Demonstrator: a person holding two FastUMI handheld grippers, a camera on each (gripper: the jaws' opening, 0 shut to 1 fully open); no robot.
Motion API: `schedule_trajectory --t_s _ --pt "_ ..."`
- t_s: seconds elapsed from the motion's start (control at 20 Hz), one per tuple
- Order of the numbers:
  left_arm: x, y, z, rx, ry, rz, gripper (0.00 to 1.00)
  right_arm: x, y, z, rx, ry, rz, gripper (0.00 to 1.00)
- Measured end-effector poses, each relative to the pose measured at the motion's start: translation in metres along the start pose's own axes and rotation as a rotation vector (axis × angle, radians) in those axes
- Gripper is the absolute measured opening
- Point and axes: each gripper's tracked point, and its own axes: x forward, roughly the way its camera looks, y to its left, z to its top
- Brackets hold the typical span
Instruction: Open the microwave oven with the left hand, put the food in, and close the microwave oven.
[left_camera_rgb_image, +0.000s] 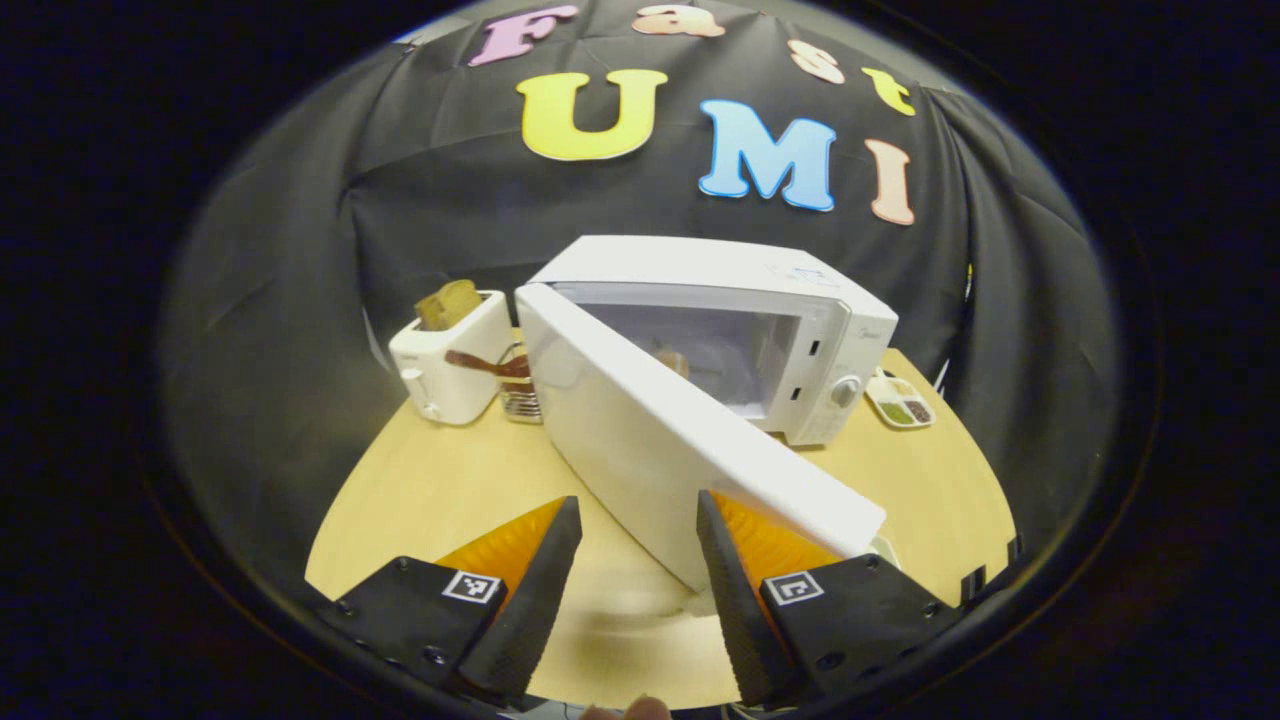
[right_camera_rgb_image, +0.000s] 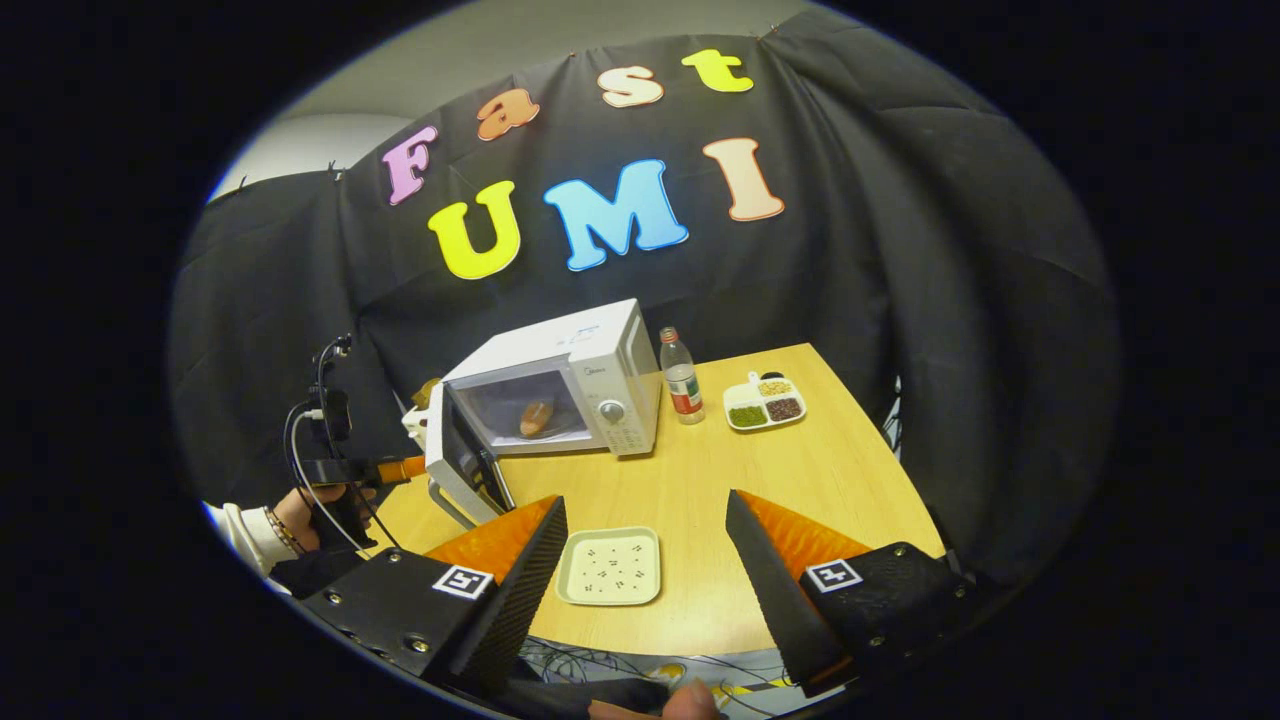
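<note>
The left gripper (left_camera_rgb_image: 632, 560) is seen spread wide in the left gripper view, with nothing pinched between its fingers. Just beyond it stands the open door (left_camera_rgb_image: 680, 440) of the microwave (left_camera_rgb_image: 740, 300); the door's free edge reaches down to the gripper's right finger, though contact cannot be judged. The door's long axis runs from its hinge, at the microwave's left side, out toward the camera. Behind the door the cavity is partly hidden, and the food (left_camera_rgb_image: 672, 360) is made out only as a small brownish shape inside. Left of the microwave a toaster (left_camera_rgb_image: 450, 365) is seen with bread in its slot, and a small rack beside it is largely covered by the door. Right of the microwave a divided dish (left_camera_rgb_image: 902, 402) is cut off by the microwave's corner.

The right gripper (right_camera_rgb_image: 645, 560) is seen open in the right gripper view, empty, held above a small square plate (right_camera_rgb_image: 610, 566) that lies on the tabletop (right_camera_rgb_image: 800, 480) in front of the microwave (right_camera_rgb_image: 560, 385). From here the door (right_camera_rgb_image: 462, 462) is viewed nearly edge-on, swung out to the microwave's left, and the food (right_camera_rgb_image: 536, 417) is seen lying inside the cavity, its long axis tilted slightly. Beside the door the left gripper (right_camera_rgb_image: 405, 468) is partly shown, held by a hand (right_camera_rgb_image: 300, 515) with a bracelet at the wrist; its fingers are hidden behind the door. A bottle (right_camera_rgb_image: 681, 378) stands upright just right of the microwave, with the divided dish (right_camera_rgb_image: 765, 400) farther right.
</note>
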Motion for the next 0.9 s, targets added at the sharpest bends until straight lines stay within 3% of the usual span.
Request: schedule_trajectory --t_s 0.35,0.45,0.55,0.8,0.85,0.9 --pt "0.098 -0.05 0.022 -0.007 0.032 -0.126 0.81 0.026 -0.019 0.026 0.013 0.027 -0.124 0.98" --pt "0.12 -0.059 0.03 0.013 0.033 -0.149 0.81 0.036 -0.024 0.033 0.017 0.034 -0.152 0.98" --pt "0.139 -0.064 0.037 0.039 0.035 -0.167 0.87 0.044 -0.028 0.038 0.013 0.044 -0.176 0.98" --pt "0.181 -0.078 0.054 0.061 0.025 -0.202 0.87 0.058 -0.031 0.043 0.011 0.071 -0.234 0.98" --pt "0.185 -0.08 0.046 0.03 0.067 -0.204 0.75 0.057 -0.032 0.045 0.001 0.076 -0.246 0.98" --pt "0.188 -0.083 0.044 -0.011 0.075 -0.219 0.75 0.057 -0.035 0.045 -0.013 0.081 -0.26 0.98"
